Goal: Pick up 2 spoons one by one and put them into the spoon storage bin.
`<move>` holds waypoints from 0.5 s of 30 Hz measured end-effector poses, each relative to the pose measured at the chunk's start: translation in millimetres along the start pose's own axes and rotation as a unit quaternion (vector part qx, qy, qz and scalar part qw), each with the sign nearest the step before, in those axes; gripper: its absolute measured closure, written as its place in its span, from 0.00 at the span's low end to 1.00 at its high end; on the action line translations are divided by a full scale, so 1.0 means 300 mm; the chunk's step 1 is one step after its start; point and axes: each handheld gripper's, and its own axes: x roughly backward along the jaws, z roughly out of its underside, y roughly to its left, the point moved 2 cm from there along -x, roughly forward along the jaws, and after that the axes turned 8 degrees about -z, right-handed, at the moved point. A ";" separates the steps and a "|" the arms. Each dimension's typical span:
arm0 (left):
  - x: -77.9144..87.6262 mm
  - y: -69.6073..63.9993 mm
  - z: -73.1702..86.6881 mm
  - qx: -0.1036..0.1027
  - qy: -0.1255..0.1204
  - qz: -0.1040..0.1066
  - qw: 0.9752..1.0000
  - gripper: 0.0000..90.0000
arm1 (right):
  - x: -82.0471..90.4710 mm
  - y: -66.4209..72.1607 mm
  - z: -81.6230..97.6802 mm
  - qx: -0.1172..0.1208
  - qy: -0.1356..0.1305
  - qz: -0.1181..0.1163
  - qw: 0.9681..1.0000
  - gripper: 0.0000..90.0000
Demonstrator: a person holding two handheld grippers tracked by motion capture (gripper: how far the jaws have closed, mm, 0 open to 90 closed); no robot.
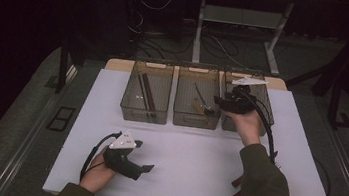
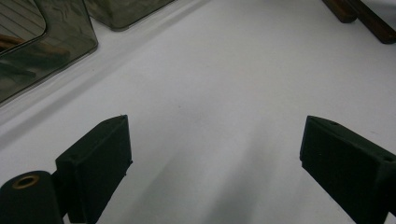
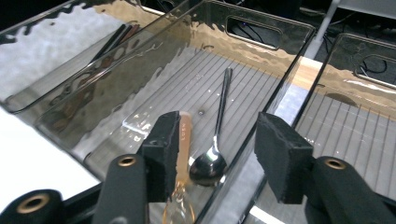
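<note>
My right gripper (image 1: 218, 102) hangs open over the middle clear bin (image 1: 179, 114), at its right wall. Below the jaws in the right gripper view (image 3: 217, 135), a metal spoon (image 3: 215, 151) and an amber plastic spoon (image 3: 183, 140) lie on the bin's ribbed floor, with nothing held between the jaws. My left gripper (image 1: 142, 155) rests low over the white table (image 1: 196, 151) at the front left, jaws pointing right. Its jaws stand wide open (image 2: 215, 135) above bare table surface.
Three clear bins stand in a row at the back. The left bin (image 1: 128, 107) holds dark sticks (image 1: 145, 92), and the right bin (image 3: 355, 126) looks bare. Two dark brown sticks (image 1: 236, 188) lie at the front right beside the sleeve, and they appear as brown sticks (image 2: 359, 14) ahead of the left gripper.
</note>
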 end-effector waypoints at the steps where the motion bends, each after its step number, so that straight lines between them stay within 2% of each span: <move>1: 0.000 0.001 0.000 -0.002 0.001 0.000 1.000 0.09 | 0.011 0.001 0.005 0.001 0.000 -0.004 1.000 0.51; 6: 0.003 0.005 0.001 -0.008 0.005 0.000 1.000 0.09 | 0.064 0.008 0.037 0.012 0.005 -0.025 1.000 0.47; 15: 0.002 0.011 0.004 -0.007 0.008 -0.003 1.000 0.09 | 0.165 0.008 0.151 0.023 0.012 -0.061 0.998 0.50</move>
